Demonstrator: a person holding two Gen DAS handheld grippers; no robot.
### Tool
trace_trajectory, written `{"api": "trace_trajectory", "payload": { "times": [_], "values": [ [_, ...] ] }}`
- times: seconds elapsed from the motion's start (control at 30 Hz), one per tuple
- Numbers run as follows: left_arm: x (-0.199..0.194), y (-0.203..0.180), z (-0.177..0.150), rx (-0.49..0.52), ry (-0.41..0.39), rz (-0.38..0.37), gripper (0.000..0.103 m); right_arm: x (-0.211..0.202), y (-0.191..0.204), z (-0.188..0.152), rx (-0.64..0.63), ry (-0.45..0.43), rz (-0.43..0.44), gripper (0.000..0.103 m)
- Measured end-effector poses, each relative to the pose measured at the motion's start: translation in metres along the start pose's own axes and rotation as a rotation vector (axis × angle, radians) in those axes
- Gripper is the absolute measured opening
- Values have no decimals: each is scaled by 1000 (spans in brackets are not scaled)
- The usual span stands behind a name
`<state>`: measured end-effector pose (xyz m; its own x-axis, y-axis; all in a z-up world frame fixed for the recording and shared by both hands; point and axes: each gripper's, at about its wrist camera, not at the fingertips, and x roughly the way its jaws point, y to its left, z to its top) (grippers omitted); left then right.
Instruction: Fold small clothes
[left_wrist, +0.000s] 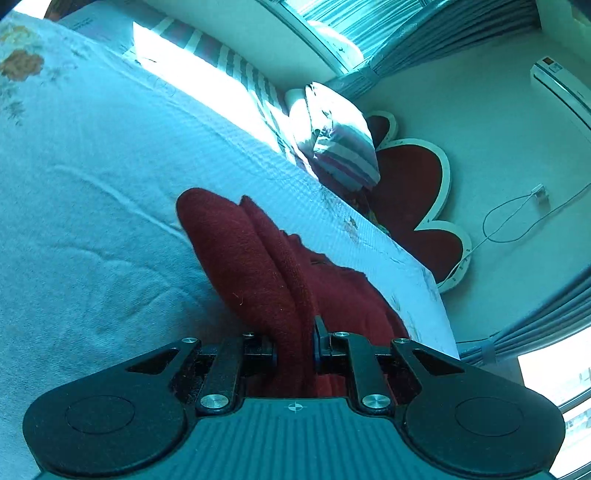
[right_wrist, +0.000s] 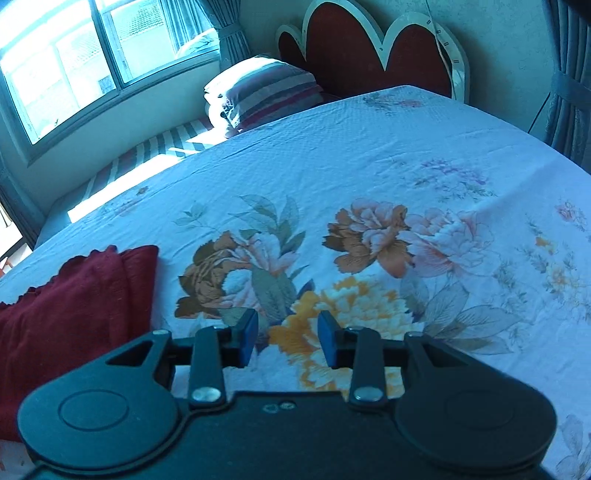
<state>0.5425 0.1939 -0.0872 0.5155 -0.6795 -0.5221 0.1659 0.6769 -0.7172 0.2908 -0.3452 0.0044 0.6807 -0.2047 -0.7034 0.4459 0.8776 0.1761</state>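
Observation:
A dark red knitted garment (left_wrist: 255, 258) lies bunched on the pale bedspread (left_wrist: 92, 184). In the left wrist view a thick fold of it runs up between the two black fingers, and my left gripper (left_wrist: 295, 350) is shut on that fold. In the right wrist view the same red garment (right_wrist: 74, 295) lies at the lower left with a scalloped edge. My right gripper (right_wrist: 286, 338) hangs over the flowered bedspread (right_wrist: 369, 166), to the right of the garment. Its blue pads (right_wrist: 248, 338) stand apart with nothing between them.
A striped pillow (right_wrist: 266, 94) lies at the bed's head, in front of a red scalloped headboard (right_wrist: 354, 55). A window (right_wrist: 74, 55) with curtains is at the left. A cable (left_wrist: 517, 221) hangs on the wall under an air conditioner (left_wrist: 561, 88).

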Motion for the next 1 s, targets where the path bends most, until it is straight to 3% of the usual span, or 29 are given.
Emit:
{"api": "trace_trajectory", "payload": {
  "times": [0.1, 0.23, 0.4, 0.47, 0.6, 0.83, 1.0],
  "values": [
    [3, -50, 2, 56, -20, 69, 15, 10, -27, 9, 12, -2, -44, 38],
    [23, -129, -10, 151, -58, 197, 15, 20, -62, 16, 20, 0, 6, 38],
    [81, -218, -48, 343, -49, 395, 15, 12, -106, 18, -23, -9, 12, 38],
    [108, -239, -62, 364, -22, 428, 15, 9, -126, 19, -18, -3, 13, 40],
    [143, -264, -84, 370, -23, 514, 15, 14, -163, 28, -15, 8, 15, 38],
    [152, -298, -105, 382, -99, 606, 15, 27, -221, 52, 13, 3, -15, 39],
    [182, -306, -114, 391, -71, 637, 15, 35, -240, 55, 31, 13, 4, 39]
  ]
}}
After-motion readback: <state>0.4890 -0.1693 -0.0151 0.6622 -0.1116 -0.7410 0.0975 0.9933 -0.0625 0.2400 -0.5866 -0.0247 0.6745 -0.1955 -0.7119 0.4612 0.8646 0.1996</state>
